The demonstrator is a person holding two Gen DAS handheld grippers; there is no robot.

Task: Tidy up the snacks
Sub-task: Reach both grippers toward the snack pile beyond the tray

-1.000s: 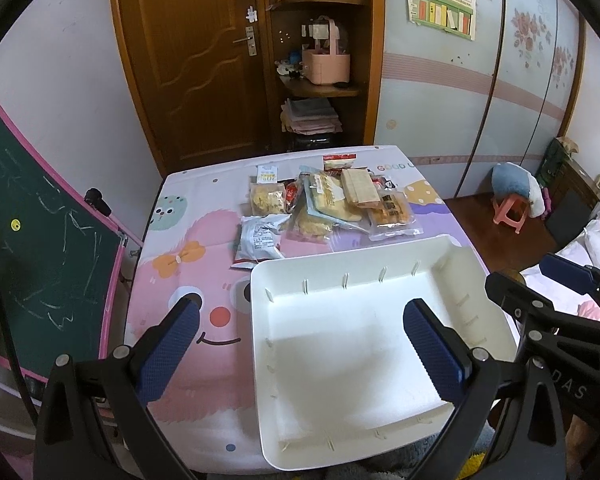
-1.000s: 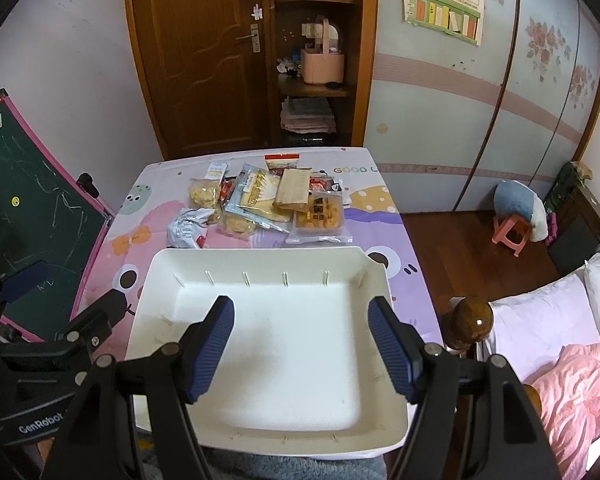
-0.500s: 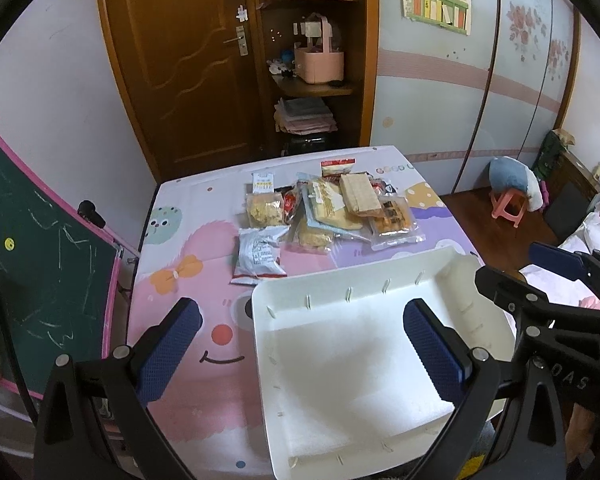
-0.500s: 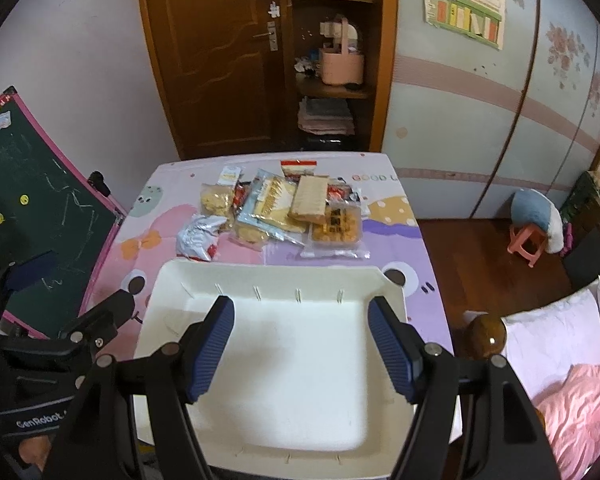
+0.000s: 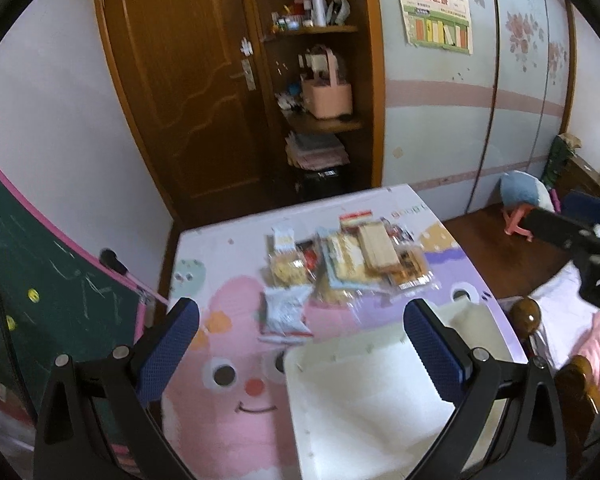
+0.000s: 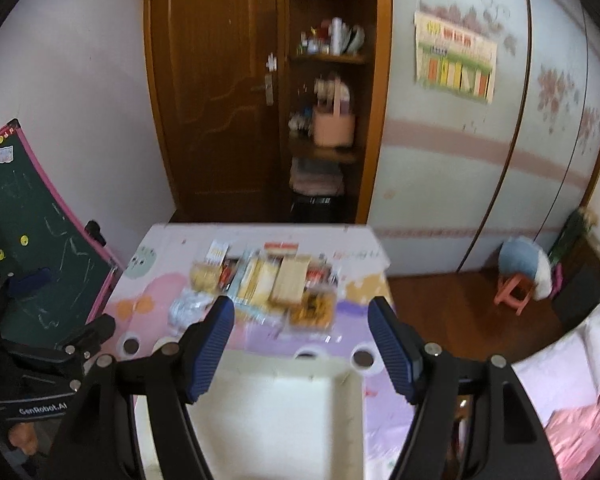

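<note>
A pile of snack packets [image 5: 348, 264] lies at the far half of a table with a pink cartoon cloth [image 5: 236, 360]; it also shows in the right wrist view [image 6: 268, 284]. A silver packet [image 5: 284, 312] lies at the pile's near left. An empty white tray [image 5: 364, 404] sits on the near right of the table, also in the right wrist view [image 6: 276, 416]. My left gripper [image 5: 300, 344] is open and empty, held well above the table's near edge. My right gripper [image 6: 300, 340] is open and empty above the tray's far rim.
A green chalkboard [image 5: 48, 296] leans at the table's left. A brown door [image 5: 188, 92] and shelf nook [image 5: 320, 92] stand behind the table. A bed with pink covers [image 6: 580, 400] and a wooden bedpost [image 5: 524, 312] are on the right, a pink stool [image 6: 516, 292] on the floor.
Both grippers have risen and pulled back with the views tilted up; the table, tray and snacks sit lower and smaller in view. Both stay open and empty.
</note>
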